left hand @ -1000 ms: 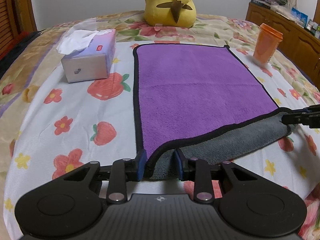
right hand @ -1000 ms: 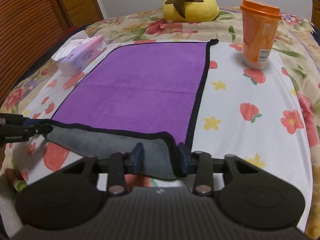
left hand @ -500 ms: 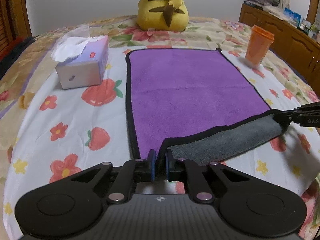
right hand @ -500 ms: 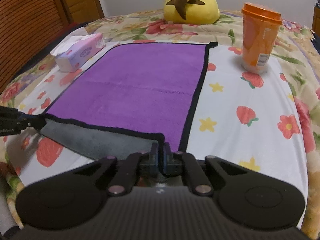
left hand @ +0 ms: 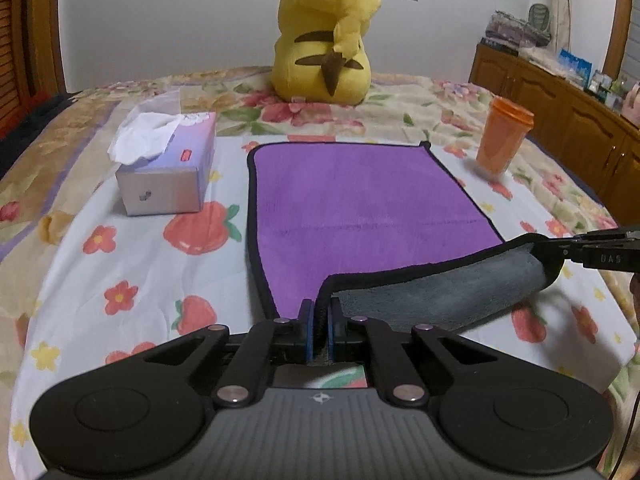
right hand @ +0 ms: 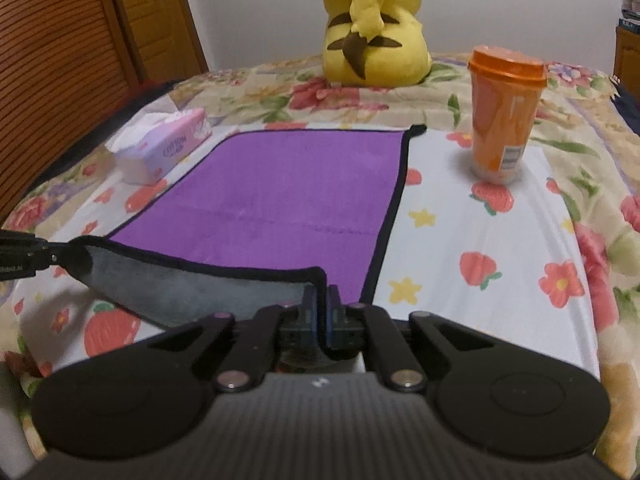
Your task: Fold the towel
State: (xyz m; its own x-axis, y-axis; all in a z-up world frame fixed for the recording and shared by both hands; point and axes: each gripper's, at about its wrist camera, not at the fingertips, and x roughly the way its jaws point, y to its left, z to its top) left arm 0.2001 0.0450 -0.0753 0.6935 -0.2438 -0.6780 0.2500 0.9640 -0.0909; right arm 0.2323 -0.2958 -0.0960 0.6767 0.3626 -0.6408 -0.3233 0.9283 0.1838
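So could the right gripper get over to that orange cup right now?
Probably not yet. The right gripper is clamped on the towel corner, so it would drag that along. Otherwise the bedsheet toward the orange cup looks clear.

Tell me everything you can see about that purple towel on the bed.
The towel is a plush rectangle, purple on top and grey underneath, edged in black. Most of it lies flat on the flowered bedspread. Its near edge is lifted and turned up, showing the grey side. The left gripper is shut on the near left corner, the right gripper on the near right corner. A faint crease crosses its middle.
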